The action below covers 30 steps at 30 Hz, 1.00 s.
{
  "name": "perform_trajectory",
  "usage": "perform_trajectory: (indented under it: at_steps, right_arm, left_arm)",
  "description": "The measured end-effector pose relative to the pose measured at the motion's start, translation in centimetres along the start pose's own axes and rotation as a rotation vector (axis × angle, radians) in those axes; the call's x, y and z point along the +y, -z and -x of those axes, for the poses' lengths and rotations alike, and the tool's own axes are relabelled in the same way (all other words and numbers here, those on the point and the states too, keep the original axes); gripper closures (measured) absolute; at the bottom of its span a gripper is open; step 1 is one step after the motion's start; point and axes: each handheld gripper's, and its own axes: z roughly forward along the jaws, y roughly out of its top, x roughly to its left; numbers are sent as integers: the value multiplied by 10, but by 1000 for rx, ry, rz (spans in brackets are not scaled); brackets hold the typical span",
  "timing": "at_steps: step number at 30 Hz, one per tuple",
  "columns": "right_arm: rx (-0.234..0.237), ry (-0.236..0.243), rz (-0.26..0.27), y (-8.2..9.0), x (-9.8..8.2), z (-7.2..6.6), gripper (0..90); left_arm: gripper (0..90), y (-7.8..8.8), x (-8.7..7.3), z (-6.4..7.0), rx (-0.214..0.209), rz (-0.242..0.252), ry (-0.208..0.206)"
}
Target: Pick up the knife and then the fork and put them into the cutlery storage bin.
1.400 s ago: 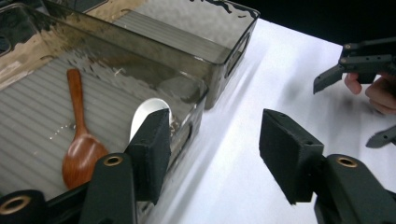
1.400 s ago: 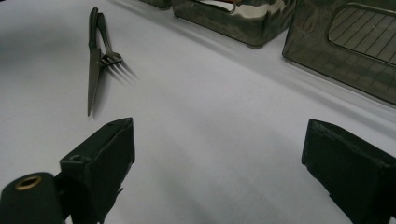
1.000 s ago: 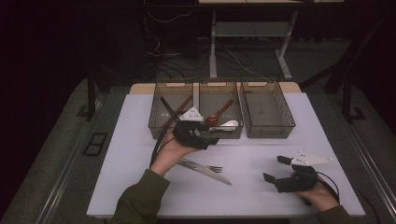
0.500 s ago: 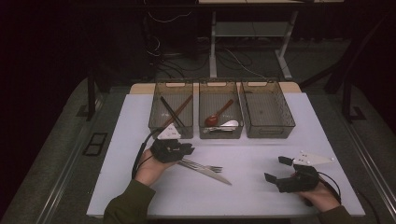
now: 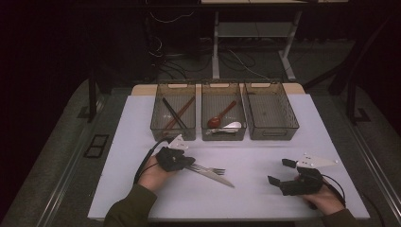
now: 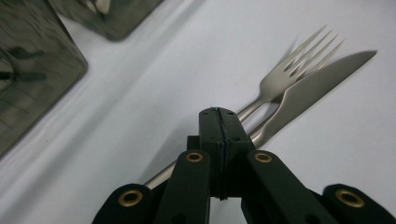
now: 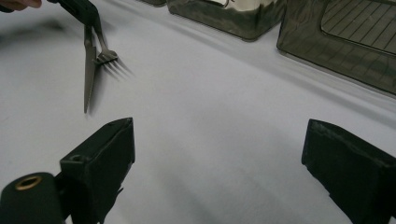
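We see the left tongs (image 5: 188,163), just closed and clenched tight, on the fork (image 5: 211,169) handle beside the knife (image 5: 223,178), lower centre on the worktop (image 5: 265,156). Whether they pinch it, we cannot tell. The right tongs (image 5: 279,173) gape empty. Next likely comes lifting the fork towards a tray (image 5: 269,135).

High view: overhead, facing forward and down on the whole table (image 5: 142,189), far off. Gripper views ride low, close to the surface, looking along their jaws. All share the fork (image 5: 208,169) and knife (image 5: 218,178).
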Motion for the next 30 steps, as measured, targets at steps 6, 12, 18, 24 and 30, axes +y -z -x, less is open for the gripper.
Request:
perform_trajectory:
  at_steps: [6,12,18,24,30]
  right_arm:
    - [-3,1,3,0,0,1,90]
    - [1,1,-1,0,0,0,90]
    - [-2,-2,4,1,0,1,90]
    - [-1,-2,3,1,-1,1,91]
    - [-2,-3,3,2,0,0,91]
  left_arm:
    - [887,-2,-1,-1,-11,-8,-9]
    - [888,-5,-1,2,-21,-40,-28]
    - [888,-5,-1,6,-28,-60,-43]
    - [888,-2,-4,8,-30,-67,-63]
    - [887,12,-14,-10,60,-82,-55]
